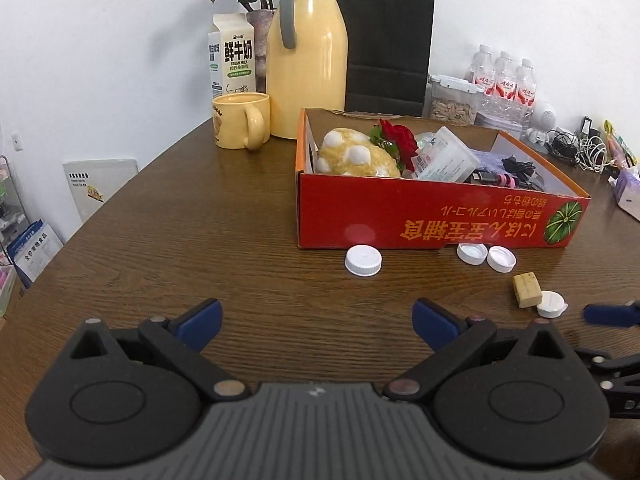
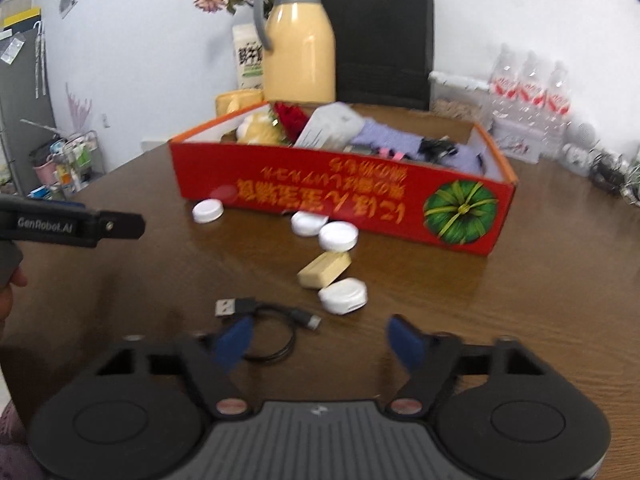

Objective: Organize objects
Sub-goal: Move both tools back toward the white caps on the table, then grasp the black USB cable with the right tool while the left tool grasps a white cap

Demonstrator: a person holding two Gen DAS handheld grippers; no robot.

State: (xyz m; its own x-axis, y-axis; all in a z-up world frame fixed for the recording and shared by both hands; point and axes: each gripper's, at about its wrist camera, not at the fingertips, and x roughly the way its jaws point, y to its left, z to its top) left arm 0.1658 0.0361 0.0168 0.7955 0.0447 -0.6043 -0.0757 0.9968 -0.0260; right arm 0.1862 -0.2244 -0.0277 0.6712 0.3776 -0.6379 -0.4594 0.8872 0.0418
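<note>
A red cardboard box (image 1: 400, 208) (image 2: 320, 188) stands on the brown table, holding a plush toy (image 1: 356, 154), a red rose (image 1: 400, 136), a clear case and dark cables. In front of it lie white bottle caps (image 1: 363, 261) (image 2: 338, 236), a tan block (image 1: 527, 289) (image 2: 324, 269) and a white round lid (image 1: 552, 304) (image 2: 343, 295). A black USB cable (image 2: 276, 316) lies coiled at my right gripper's left finger. My left gripper (image 1: 318, 322) is open over bare table. My right gripper (image 2: 320, 340) has its jaws apart with no pad pressing on anything.
At the back stand a yellow thermos (image 1: 306, 52), a yellow mug (image 1: 240, 126), a milk carton (image 1: 232, 56), a black paper bag (image 1: 386, 40), a seed container (image 1: 454, 100) and water bottles (image 1: 504, 76). Tangled cables (image 1: 580, 148) lie far right.
</note>
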